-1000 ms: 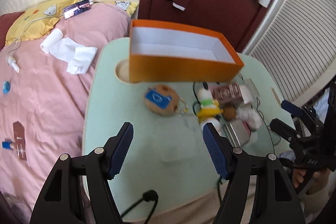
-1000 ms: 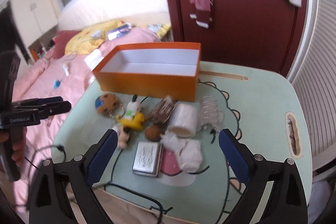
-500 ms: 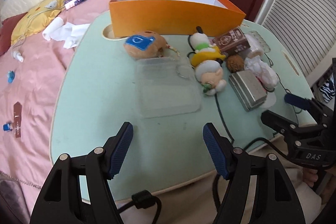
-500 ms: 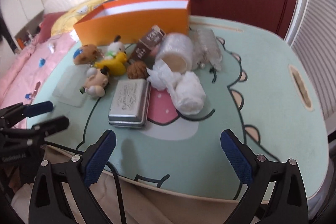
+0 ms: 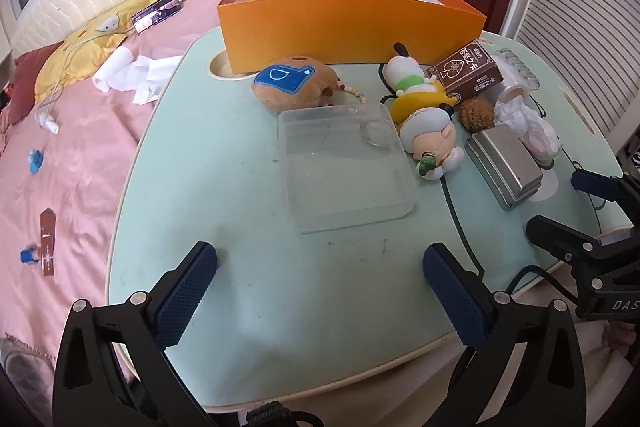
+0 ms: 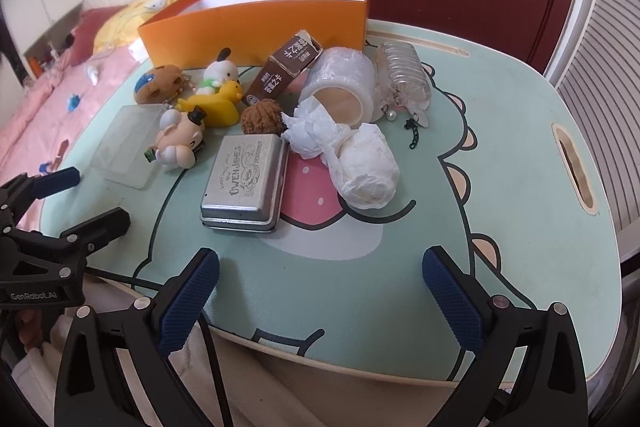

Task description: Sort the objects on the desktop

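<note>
Ahead of my left gripper's (image 5: 320, 283) spread, empty fingers, the clear plastic lid (image 5: 344, 163) waits; right gripper (image 6: 320, 283) likewise released. Orange box (image 6: 264, 23) looks empty; sorting seems unstarted.

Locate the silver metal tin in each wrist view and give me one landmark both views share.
Left wrist view: the silver metal tin lies right of centre, beside the crumpled tissue.
Right wrist view: the tin sits at centre-left, embossed lid up, before the walnut.
Shared landmark: the orange box at the table's far edge.
</note>
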Demonstrator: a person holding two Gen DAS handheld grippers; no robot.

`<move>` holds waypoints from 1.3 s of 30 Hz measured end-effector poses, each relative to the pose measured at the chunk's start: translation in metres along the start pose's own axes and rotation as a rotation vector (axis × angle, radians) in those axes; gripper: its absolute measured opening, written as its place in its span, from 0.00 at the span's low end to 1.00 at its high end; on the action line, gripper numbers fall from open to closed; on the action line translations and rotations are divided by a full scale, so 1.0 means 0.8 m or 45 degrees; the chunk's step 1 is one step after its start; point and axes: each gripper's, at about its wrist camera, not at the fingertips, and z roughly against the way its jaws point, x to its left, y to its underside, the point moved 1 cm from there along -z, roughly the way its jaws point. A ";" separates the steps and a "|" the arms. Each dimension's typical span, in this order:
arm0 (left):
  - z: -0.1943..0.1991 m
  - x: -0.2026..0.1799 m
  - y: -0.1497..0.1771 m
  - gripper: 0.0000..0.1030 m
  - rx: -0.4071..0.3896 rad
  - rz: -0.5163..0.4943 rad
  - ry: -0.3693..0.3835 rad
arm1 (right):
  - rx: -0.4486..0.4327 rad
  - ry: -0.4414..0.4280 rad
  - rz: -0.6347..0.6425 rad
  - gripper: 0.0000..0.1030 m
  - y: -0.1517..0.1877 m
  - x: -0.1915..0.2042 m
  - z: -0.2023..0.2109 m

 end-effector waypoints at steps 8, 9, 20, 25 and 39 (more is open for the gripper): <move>-0.001 0.002 0.000 1.00 0.002 -0.003 0.006 | 0.007 0.002 0.008 0.99 -0.001 0.002 -0.001; -0.001 0.003 0.000 1.00 0.001 -0.005 0.007 | 0.006 0.000 0.006 0.99 -0.001 0.002 0.000; 0.007 0.004 0.000 0.88 -0.048 0.005 0.091 | 0.001 -0.004 0.060 1.00 0.001 0.004 -0.002; -0.001 -0.007 -0.011 0.88 -0.050 -0.047 0.065 | 0.000 -0.006 0.065 1.00 0.001 0.004 -0.002; 0.014 0.028 -0.015 0.66 -0.192 0.138 0.047 | -0.023 -0.041 0.053 0.99 0.002 0.004 0.001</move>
